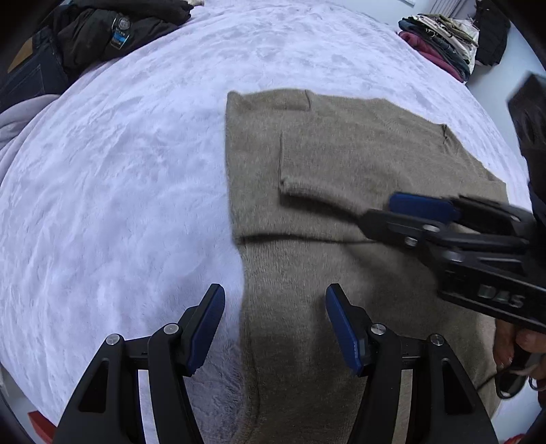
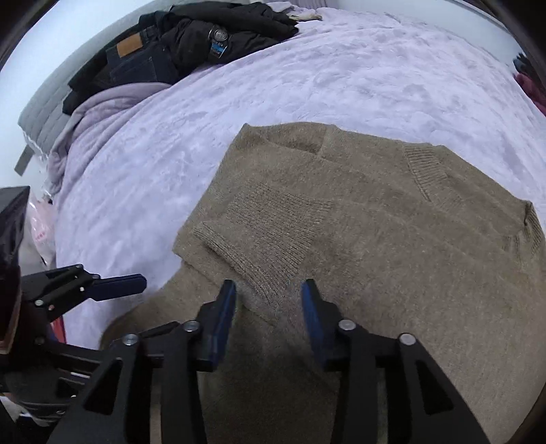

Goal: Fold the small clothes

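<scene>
You have open lilac bed (image 1: 119,188) left of the brown sweater (image 1: 341,164). Dark clothes (image 1: 112,30) block the upper left; a folded stack (image 1: 440,41) blocks the upper right.

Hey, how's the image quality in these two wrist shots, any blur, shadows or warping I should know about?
Left wrist view: strong fisheye bending of the lilac blanket, black corners, and the right gripper smeared by motion blur. Right wrist view: same warping, sharper knit on the brown sweater, a soft shadow under the right gripper, the left gripper slightly soft. Lighting is even, no glare.
</scene>
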Available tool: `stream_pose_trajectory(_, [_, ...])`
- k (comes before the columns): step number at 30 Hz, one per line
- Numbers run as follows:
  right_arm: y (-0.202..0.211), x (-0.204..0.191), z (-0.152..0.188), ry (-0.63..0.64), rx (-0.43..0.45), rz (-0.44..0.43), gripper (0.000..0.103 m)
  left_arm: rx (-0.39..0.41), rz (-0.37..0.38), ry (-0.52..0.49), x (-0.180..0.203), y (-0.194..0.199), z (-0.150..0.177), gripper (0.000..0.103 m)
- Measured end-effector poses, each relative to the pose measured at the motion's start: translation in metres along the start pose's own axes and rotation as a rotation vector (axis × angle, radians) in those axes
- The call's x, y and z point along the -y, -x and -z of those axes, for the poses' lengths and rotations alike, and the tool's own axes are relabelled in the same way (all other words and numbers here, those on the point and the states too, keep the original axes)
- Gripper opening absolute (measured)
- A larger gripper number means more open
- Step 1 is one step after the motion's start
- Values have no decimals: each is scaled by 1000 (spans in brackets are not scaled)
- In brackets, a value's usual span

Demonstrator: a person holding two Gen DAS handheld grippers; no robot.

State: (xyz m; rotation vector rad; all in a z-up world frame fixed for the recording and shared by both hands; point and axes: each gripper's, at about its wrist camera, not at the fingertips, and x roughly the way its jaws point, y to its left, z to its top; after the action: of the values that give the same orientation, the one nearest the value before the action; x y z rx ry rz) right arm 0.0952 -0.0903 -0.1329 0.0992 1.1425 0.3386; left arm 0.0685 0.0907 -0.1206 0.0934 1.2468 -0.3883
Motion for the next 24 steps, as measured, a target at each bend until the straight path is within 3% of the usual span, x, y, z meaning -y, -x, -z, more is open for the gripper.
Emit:
stream_pose_trajectory(3, [35, 23, 18, -162, 47, -54, 49, 38, 16, -14, -2, 11, -20, 63])
stream_pose_trajectory(7, [78, 72, 66, -448, 95, -22, 49, 84, 37, -38, 15, 21, -41, 63])
stream_pose_trajectory(8, [87, 88, 84, -544, 108, -12, 49, 83, 34, -50, 19, 18, -49, 65])
stream_pose_trajectory(9, [97, 101, 101, -627, 122, -6, 49, 79, 29, -60, 31, 19, -57, 78])
stream_pose_trajectory(11, [114, 131, 137, -803, 160, 5, 49, 86, 15, -72, 47, 1, -67, 80])
stream_pose_trajectory(16, [121, 189, 195, -1149, 287, -101, 46, -9, -77, -77, 49, -41, -64, 80])
stream_pose_trajectory(17, [120, 196, 198, -1185, 312, -124, 43, -10, -60, -65, 45, -43, -62, 81])
stream_pose_trajectory(20, [122, 207, 194, -1197, 320, -94, 2, -14, -67, -76, 43, -41, -61, 81])
stream_pose_trajectory(22, [138, 211, 191, -1147, 352, -59, 2, -13, -81, -94, 43, -41, -59, 81])
stream_pose_trajectory(24, [150, 213, 192, -1118, 366, -84, 3, -6, -86, -107, 42, -40, -56, 81])
